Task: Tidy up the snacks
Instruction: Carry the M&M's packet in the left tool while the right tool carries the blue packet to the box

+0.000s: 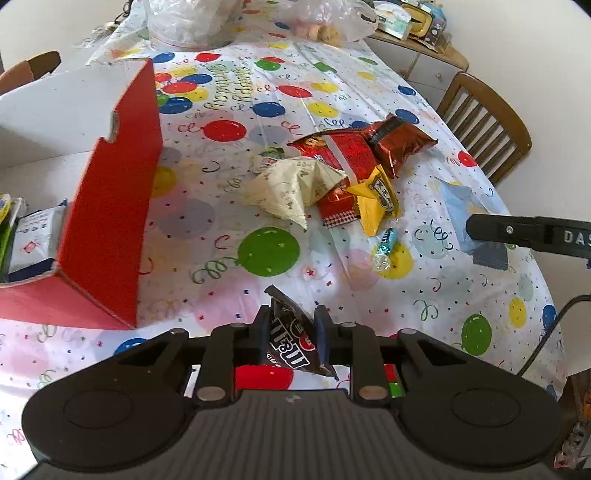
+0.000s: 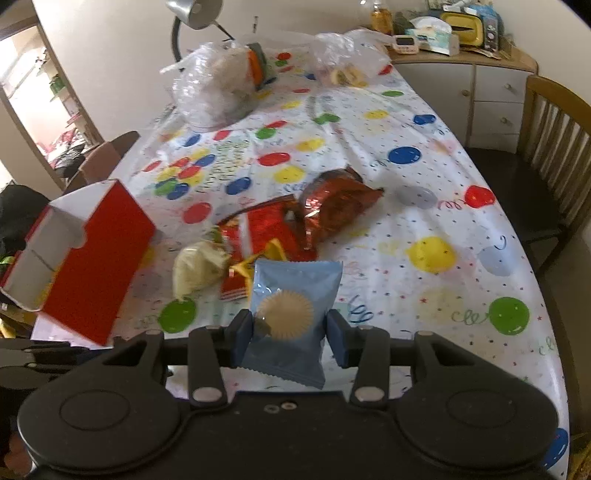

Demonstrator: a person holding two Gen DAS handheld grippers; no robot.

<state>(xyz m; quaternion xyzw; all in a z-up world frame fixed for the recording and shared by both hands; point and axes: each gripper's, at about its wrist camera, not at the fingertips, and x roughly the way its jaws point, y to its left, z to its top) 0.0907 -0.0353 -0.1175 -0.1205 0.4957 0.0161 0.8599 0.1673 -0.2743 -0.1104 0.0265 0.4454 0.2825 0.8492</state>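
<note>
My left gripper is shut on a brown M&M's packet, held above the balloon-print tablecloth just right of the red box. That box has a white inside and holds a few packets at its left. My right gripper is shut on a light blue cookie packet; the same packet shows at the right in the left wrist view. A pile of snacks lies mid-table: a cream packet, red foil bags, a yellow packet and a small wrapped candy.
Clear plastic bags of food sit at the table's far end. A wooden chair stands at the right edge, with a cluttered sideboard behind it. Another chair is at the far left. A lamp leans over the far end.
</note>
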